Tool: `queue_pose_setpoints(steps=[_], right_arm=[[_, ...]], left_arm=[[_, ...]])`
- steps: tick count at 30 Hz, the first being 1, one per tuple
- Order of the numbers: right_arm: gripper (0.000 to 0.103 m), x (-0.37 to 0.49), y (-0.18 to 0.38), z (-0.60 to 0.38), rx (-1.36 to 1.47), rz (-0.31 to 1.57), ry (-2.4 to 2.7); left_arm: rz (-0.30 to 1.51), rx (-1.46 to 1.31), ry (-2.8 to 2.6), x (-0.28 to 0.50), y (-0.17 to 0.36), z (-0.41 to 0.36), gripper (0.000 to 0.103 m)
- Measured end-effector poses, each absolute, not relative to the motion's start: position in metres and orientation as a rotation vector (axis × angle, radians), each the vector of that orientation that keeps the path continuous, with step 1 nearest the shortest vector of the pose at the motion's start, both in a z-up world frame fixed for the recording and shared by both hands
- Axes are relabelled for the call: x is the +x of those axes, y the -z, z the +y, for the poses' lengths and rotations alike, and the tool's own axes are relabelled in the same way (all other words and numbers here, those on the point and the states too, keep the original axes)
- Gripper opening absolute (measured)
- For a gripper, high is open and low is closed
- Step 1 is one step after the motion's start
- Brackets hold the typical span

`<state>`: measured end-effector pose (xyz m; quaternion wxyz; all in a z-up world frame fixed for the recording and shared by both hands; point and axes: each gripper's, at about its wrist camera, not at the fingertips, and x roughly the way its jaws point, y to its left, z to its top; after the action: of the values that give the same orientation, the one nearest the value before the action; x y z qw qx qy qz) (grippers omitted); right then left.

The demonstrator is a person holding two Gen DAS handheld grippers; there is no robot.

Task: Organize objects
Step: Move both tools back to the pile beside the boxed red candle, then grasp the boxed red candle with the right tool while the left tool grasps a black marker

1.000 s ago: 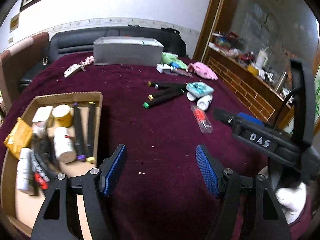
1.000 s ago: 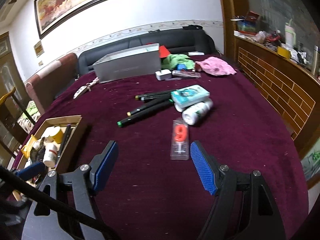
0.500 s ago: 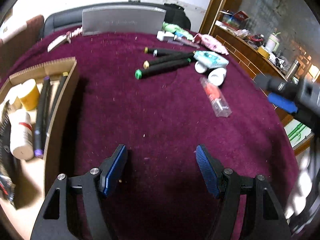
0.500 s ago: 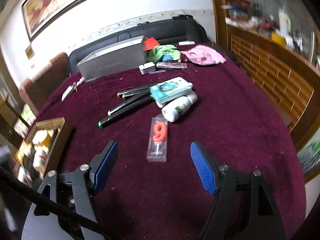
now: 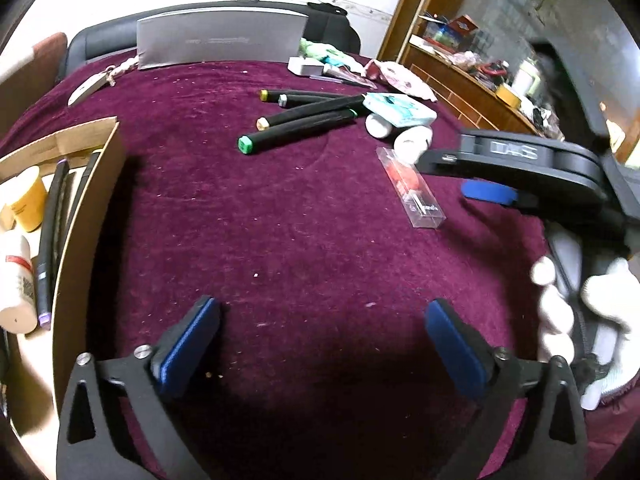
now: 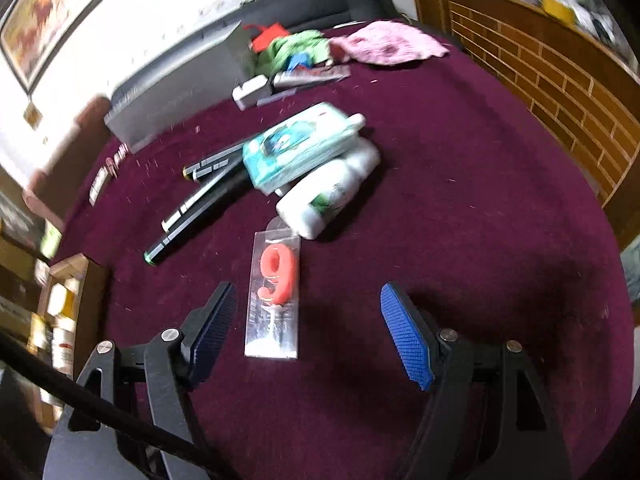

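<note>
My left gripper (image 5: 322, 338) has just been opening and its jaws now stand wide apart, with nothing between them but bare maroon tablecloth (image 5: 288, 232). At the left edge of that frame sits the cardboard box (image 5: 86, 216), already holding a yellow-lidded jar (image 5: 26, 200), a white bottle (image 5: 14, 280) and a couple of dark markers.

My right gripper (image 6: 306, 330) is partly spread and gripping nothing. The clear candle pack (image 6: 274, 298) with the red "9" lies flat in the lower middle of the right wrist frame, just ahead of the pads and closer to the left pad, not touching either as far as I can see. Above it, mid-frame, are a white bottle on its side (image 6: 330, 194), a teal packet (image 6: 298, 148) resting on it, and black markers (image 6: 200, 210) fanned out toward the left. A gloved hand (image 5: 576, 320) shows at the right edge of the left wrist frame.
</note>
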<state>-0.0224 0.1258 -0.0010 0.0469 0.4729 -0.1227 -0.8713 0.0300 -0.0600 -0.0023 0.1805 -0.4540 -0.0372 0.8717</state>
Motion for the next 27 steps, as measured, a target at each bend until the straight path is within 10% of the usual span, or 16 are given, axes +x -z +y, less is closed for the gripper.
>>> queue_pose_setpoints(steps=[4, 10, 19, 27], right_arm=[[0.073, -0.035, 0.008, 0.100, 1.476, -0.219, 2.691], [0.025, -0.044, 0.017, 0.079, 1.524, 0.031, 2.716], [0.025, -0.014, 0.015, 0.124, 1.453, -0.225, 2.732], [0.026, -0.008, 0.019, 0.143, 1.305, -0.433, 2.709]], left_arm=[[-0.057, -1.295, -2.472, 0.030, 0.003, -0.055, 0.100], [-0.009, -1.307, -2.480, 0.030, 0.005, -0.050, 0.101], [-0.186, -1.337, -2.329, 0.016, -0.010, -0.062, 0.089], [0.106, -1.199, -2.586, -0.060, -0.037, -0.049, 0.089]])
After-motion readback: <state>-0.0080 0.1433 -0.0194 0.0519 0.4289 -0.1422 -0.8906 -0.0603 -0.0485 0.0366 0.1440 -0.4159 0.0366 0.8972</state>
